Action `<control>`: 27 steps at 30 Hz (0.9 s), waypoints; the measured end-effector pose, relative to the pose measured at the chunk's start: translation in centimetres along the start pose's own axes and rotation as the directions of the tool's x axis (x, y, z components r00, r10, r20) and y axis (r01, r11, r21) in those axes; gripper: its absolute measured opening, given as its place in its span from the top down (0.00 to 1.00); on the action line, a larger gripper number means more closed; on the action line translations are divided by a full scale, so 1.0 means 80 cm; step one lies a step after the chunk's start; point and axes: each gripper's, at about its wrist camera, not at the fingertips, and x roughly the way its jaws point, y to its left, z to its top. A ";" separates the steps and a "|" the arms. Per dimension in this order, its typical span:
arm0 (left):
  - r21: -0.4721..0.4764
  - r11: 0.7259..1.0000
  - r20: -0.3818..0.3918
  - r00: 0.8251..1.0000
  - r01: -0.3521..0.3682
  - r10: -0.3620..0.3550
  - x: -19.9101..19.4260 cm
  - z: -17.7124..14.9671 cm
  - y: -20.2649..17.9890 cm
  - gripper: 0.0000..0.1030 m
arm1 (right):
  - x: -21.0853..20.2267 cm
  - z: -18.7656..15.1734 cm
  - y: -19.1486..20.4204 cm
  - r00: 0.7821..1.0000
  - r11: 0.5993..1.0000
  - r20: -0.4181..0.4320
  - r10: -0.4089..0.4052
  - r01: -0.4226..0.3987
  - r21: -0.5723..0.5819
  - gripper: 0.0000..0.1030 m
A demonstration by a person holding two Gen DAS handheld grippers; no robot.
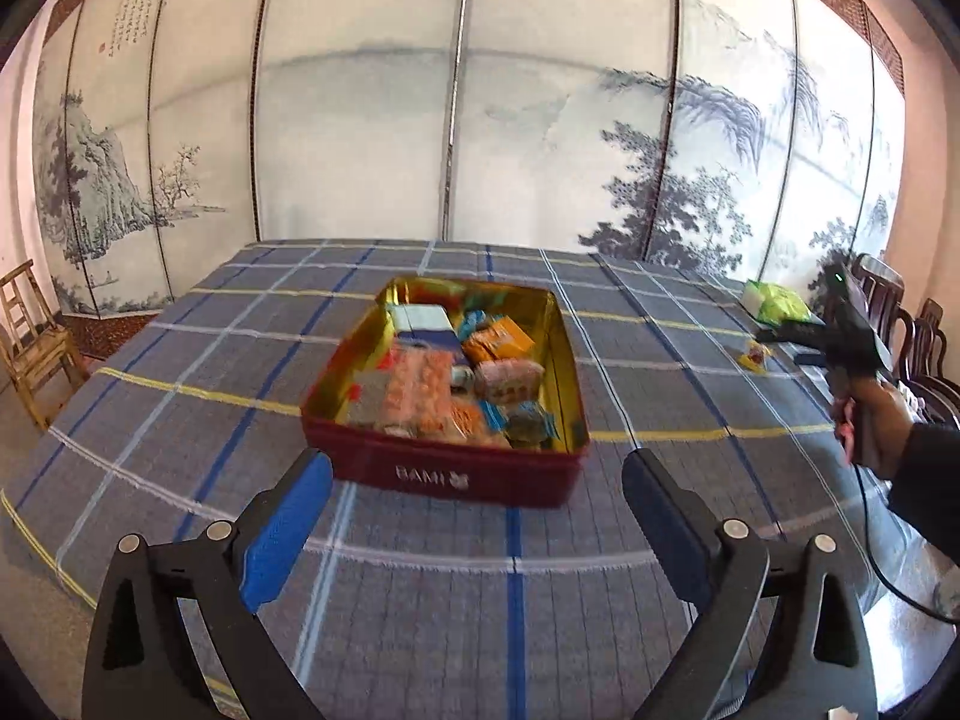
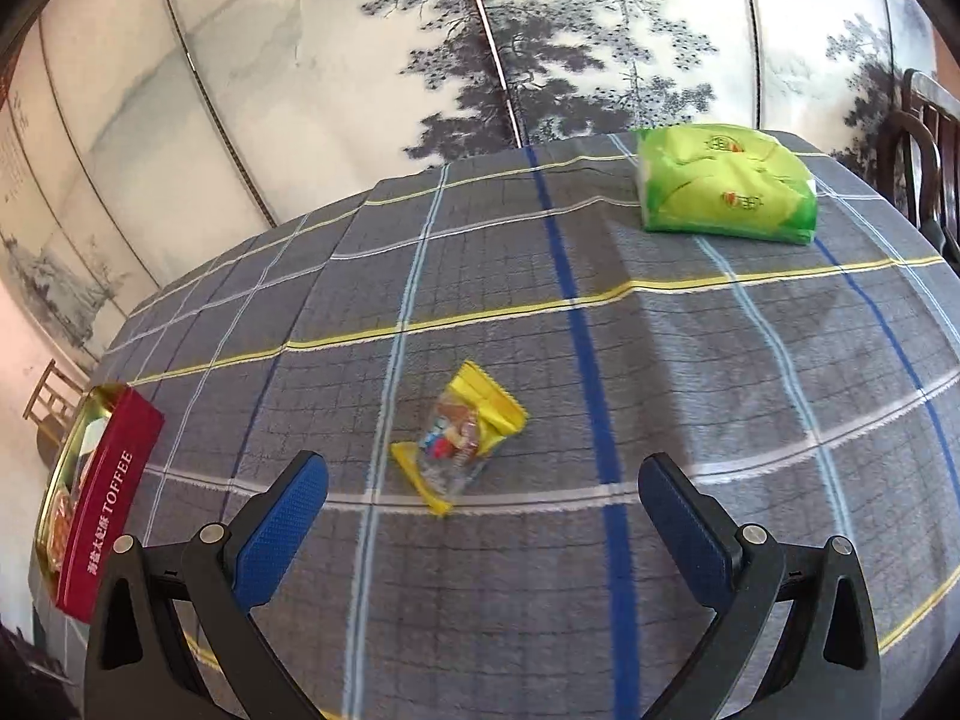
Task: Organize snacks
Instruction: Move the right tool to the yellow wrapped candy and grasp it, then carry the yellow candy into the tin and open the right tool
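Both my grippers have their jaws spread wide with nothing between them. Just past my right gripper [image 2: 483, 483] lies the yellow snack packet [image 2: 459, 441] on the checked cloth [image 2: 720, 360], not touching either finger. Just past my left gripper [image 1: 477, 480] sits the red tin [image 1: 444, 474], full of snacks.

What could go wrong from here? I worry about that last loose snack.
The small yellow-edged clear snack packet lies flat on the plaid tablecloth, so the open right gripper may snag cloth or slide off it. The red rectangular tin already looks full, so another packet might spill out.
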 end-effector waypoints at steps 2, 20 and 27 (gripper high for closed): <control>0.017 1.000 -0.023 0.999 0.023 -0.023 -0.002 -0.017 -0.010 0.07 | 0.014 0.005 0.019 0.999 0.999 -0.006 -0.033 0.033 -0.004 0.05; -0.030 0.998 -0.024 0.998 0.059 -0.060 -0.017 -0.049 -0.022 0.08 | 0.019 0.015 0.092 0.985 0.972 0.044 -0.167 0.172 -0.161 0.76; -0.001 0.999 -0.047 0.997 0.053 -0.053 -0.025 -0.060 -0.031 0.08 | -0.006 0.035 0.153 0.981 0.964 0.118 -0.154 0.175 -0.199 0.76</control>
